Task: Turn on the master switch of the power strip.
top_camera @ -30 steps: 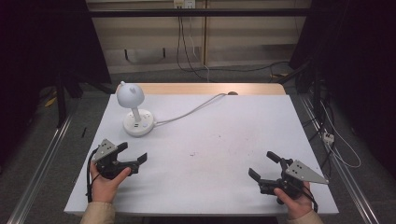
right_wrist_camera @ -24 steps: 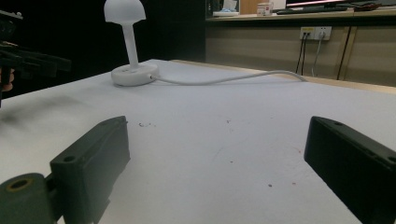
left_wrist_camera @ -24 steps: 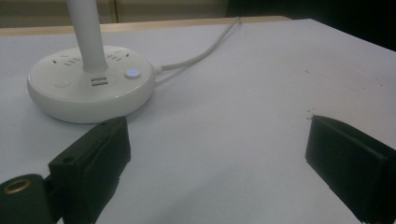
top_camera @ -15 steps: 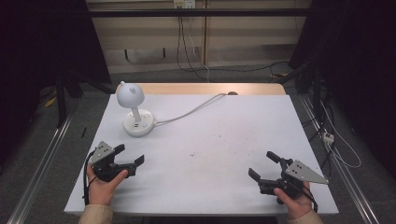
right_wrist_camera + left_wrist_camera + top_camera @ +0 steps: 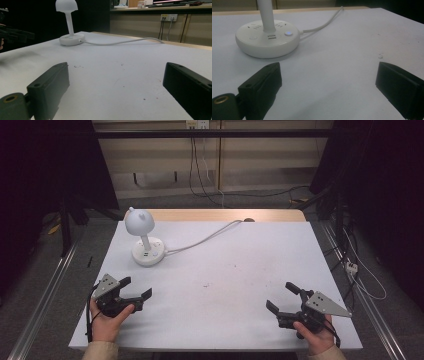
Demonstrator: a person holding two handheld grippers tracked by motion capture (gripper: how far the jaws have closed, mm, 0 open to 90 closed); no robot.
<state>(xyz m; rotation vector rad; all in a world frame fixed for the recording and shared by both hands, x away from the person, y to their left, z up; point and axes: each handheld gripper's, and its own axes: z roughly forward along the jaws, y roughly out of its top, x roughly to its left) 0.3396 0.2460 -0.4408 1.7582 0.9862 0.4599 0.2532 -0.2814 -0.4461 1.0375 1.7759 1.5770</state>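
Upper left of the high view: small white dome-headed plastic desk lamp w/ round socket base, upright on the white table. Your left gripper sits near it, jaws wide apart, empty; right gripper lower right, same. Risk: grabbing the thin stem high could tip it, or its white cord may drag.

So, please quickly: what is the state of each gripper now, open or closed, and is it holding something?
Left gripper: open, holding nothing, near the white round-based desk lamp.
Right gripper: open, holding nothing, above the white table.
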